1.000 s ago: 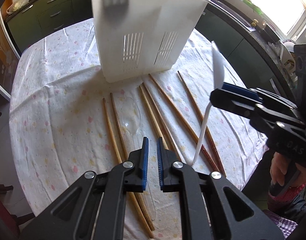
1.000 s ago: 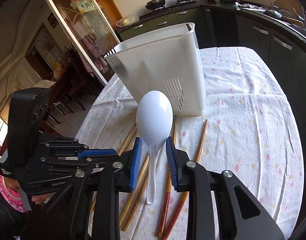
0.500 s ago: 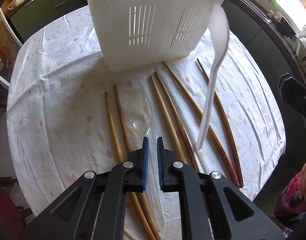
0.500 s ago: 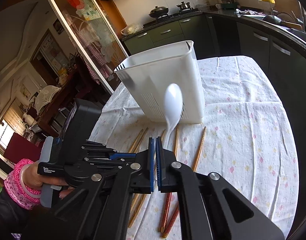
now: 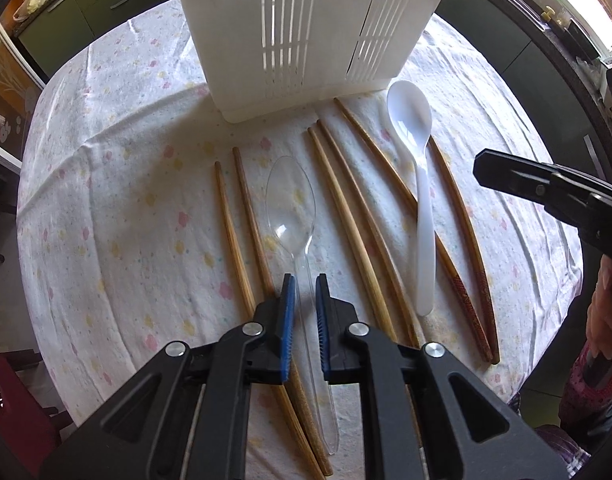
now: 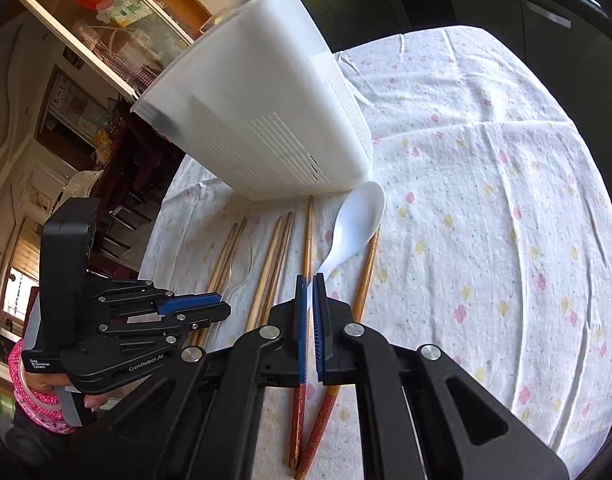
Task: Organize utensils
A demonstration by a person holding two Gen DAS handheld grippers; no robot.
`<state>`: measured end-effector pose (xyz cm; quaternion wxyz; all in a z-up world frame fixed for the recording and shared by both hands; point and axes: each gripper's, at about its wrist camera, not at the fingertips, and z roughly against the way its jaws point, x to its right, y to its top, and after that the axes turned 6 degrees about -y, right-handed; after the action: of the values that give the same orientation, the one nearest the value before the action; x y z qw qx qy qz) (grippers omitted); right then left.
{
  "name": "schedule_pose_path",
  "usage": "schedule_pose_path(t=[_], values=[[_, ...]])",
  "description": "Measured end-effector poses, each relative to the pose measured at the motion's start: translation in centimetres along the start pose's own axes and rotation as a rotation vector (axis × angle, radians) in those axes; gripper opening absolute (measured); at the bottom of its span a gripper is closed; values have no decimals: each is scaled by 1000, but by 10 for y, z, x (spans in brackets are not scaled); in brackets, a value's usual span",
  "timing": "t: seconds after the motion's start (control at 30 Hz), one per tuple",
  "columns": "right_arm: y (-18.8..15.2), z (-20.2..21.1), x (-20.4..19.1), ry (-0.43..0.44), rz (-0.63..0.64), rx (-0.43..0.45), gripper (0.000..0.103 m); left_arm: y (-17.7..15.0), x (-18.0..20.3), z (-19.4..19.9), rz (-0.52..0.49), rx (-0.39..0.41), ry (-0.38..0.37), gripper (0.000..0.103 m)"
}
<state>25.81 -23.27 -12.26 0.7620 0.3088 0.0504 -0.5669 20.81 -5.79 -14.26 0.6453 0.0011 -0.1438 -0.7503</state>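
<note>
A white spoon (image 5: 422,208) lies bowl-up across several wooden chopsticks (image 5: 346,216), its bowl near the corner of the white slotted basket (image 5: 306,32). A clear plastic spoon (image 5: 292,204) lies between two pairs of chopsticks. My left gripper (image 5: 304,280) hangs steeply over the clear spoon's handle. Its jaws are opening, a narrow gap apart, and the handle shows in the gap without either pad pressing it. My right gripper (image 6: 310,278) is shut and holds nothing. The white spoon (image 6: 358,216) lies on the cloth beyond its tips.
A flowered white tablecloth (image 5: 126,220) covers the round table. Two red-ended chopsticks (image 6: 302,420) lie under the right gripper. Dark kitchen cabinets (image 5: 86,0) ring the table, and a person's hand with a pink cuff (image 6: 38,396) holds the left gripper.
The right gripper let go of the white spoon and shut; the spoon fell onto the chopsticks beside the basket. The left gripper sank closer over the clear spoon's handle.
</note>
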Motion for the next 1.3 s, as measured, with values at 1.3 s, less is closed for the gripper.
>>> schedule_pose_path(t=[1.3], values=[[8, -32, -21, -177, 4, 14, 17, -8, -7, 12, -31, 51, -45, 9]])
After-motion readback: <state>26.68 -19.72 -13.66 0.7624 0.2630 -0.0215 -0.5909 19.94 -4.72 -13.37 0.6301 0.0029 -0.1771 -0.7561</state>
